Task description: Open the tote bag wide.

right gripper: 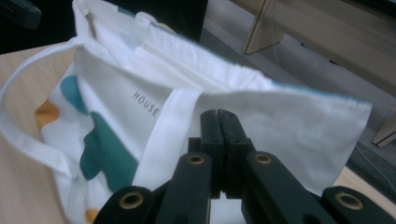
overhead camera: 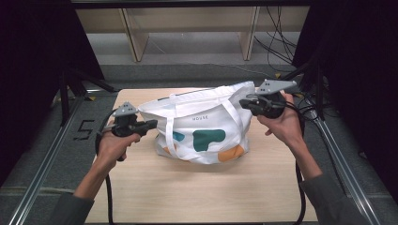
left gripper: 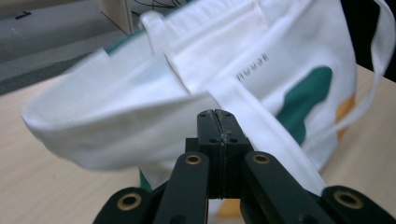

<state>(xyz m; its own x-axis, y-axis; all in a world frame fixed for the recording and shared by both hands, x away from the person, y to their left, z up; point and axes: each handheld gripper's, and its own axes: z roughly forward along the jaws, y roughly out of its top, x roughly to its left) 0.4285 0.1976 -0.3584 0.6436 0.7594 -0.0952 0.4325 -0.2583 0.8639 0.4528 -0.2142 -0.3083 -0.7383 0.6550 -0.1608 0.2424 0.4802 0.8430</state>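
White tote bag [overhead camera: 202, 129] stands on the wooden table [overhead camera: 197, 197], slightly back of centre, printed face toward the person. Teal and orange blobs and a small word show on that face.

Left gripper [overhead camera: 152, 123] sits at the bag's left upper corner; in the left gripper view the jaws are pressed together with the rim cloth pinched at their tips. Right gripper [overhead camera: 245, 102] is at the right upper corner; in the right gripper view its jaws likewise meet, clamped on the top hem beside a handle strap [right gripper: 161, 135].

Step in hand, as judged: the bag is held by both top corners and raised so that the mouth is drawn out between the two grippers. The bottom looks to be resting on the table, sagging a little.

Bag's long axis runs left to right across the table, along the line between the grippers. Mouth faces up, tilted slightly away from the person. The right corner rides higher than the left.

Next move probably calls for keeping both pinches firm and the pull even, so the thin hem does not slip free; levelling the two corners would help.
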